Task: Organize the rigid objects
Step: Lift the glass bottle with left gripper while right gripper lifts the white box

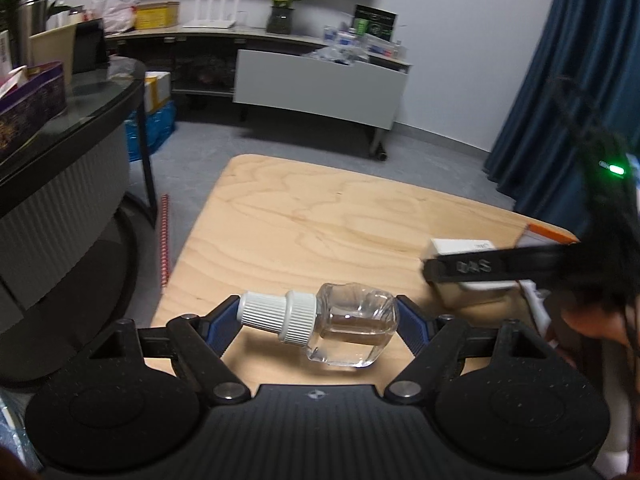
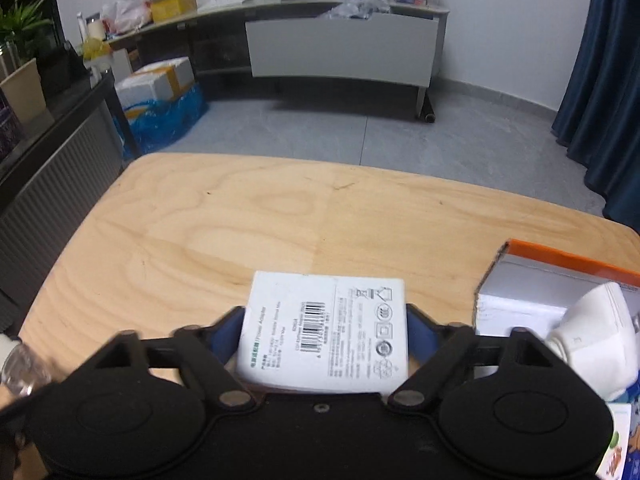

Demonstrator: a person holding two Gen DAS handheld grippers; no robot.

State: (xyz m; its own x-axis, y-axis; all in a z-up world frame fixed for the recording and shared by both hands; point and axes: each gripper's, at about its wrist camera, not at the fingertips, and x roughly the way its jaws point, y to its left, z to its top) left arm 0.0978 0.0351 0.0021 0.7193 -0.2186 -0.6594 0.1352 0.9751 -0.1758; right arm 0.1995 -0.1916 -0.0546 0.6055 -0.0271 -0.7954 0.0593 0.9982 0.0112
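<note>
A small clear bottle (image 1: 340,326) lies on its side between the blue-padded fingers of the left gripper (image 1: 320,320), just above a pale wooden counter (image 1: 304,216). The bottle has a squarish, glassy body that is partly filled with clear liquid, and a ribbed white screw cap with a narrower ribbed tip. Its long axis runs nearly side to side across the view, with the cap pointing to the left and slightly away and the square base toward the right pad. The left jaws are closed on it: one pad meets the cap tip, the other meets the base. In the right wrist view, the right gripper (image 2: 326,332) holds a flat white power adapter box (image 2: 324,332) by its two side edges, its jaws closed on it at a fairly wide spread. The box shows its printed face upward, with a barcode, rows of small text and certification symbols; its long axis points forward and away from the camera, over the near part of the counter. To its right, at the counter's right edge, stands a grey and white carton with an orange top edge (image 2: 556,284), and a white plastic device (image 2: 596,332) leans just in front of it. In the left wrist view, the right gripper appears as a dark blurred shape at the right, with the white box in it.
</note>
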